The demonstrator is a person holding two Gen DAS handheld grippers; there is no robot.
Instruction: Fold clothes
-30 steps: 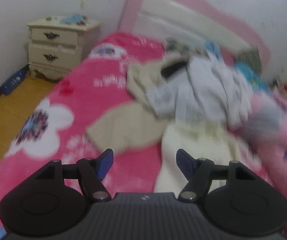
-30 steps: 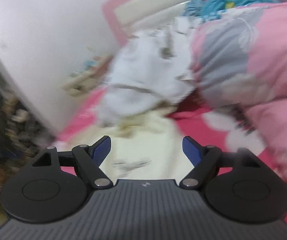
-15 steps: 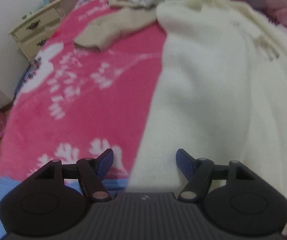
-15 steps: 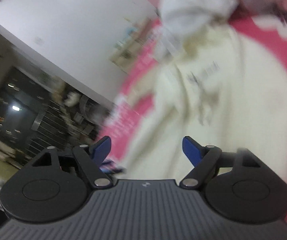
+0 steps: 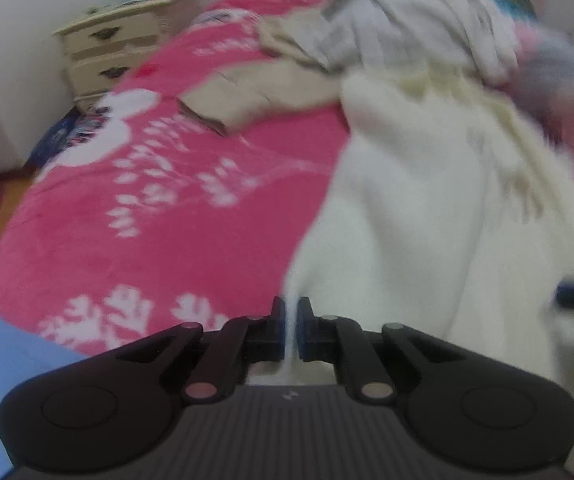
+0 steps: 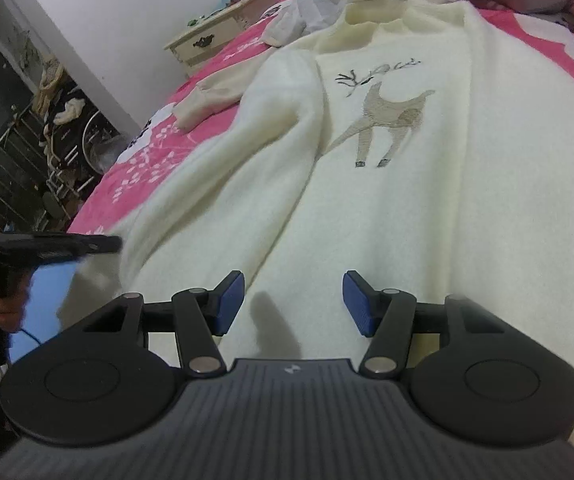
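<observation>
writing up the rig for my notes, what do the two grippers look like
Both match: matte black ribbed body with a small pale logo, two round side discs, silver pivot pins. The right gripper has blue finger pads. The left gripper shows dark fingers; no cables are visible.

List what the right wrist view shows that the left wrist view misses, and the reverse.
Only the right wrist view shows the deer motif on the cream sweater, the open right gripper over it, and the dark cluttered shelves beyond the bed.

Only the left wrist view shows the left gripper's fingers pinching the sweater's edge, the heap of pale clothes further up the bed, and a blue cloth at the near corner.

Both share the cream sweater, the pink floral bedspread, the beige garment and the cream nightstand.
</observation>
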